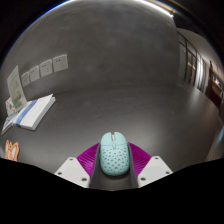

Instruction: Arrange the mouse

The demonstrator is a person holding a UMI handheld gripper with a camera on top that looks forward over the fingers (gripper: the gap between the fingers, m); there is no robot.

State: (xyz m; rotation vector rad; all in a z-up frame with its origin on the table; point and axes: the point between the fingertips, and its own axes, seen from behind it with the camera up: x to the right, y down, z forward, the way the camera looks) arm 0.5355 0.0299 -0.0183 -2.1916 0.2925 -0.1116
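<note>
tool [114,165] pinches the mint mouse [113,153] between its pads; papers [30,112] lie well apart on the grey surface [130,105].

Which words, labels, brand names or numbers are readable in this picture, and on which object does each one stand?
No text is readable.
Mouse, between the gripper fingers: no visible logo or label.
Paper sheets on the surface: too small and blurred to read.
Papers further left: also unreadable.
</note>
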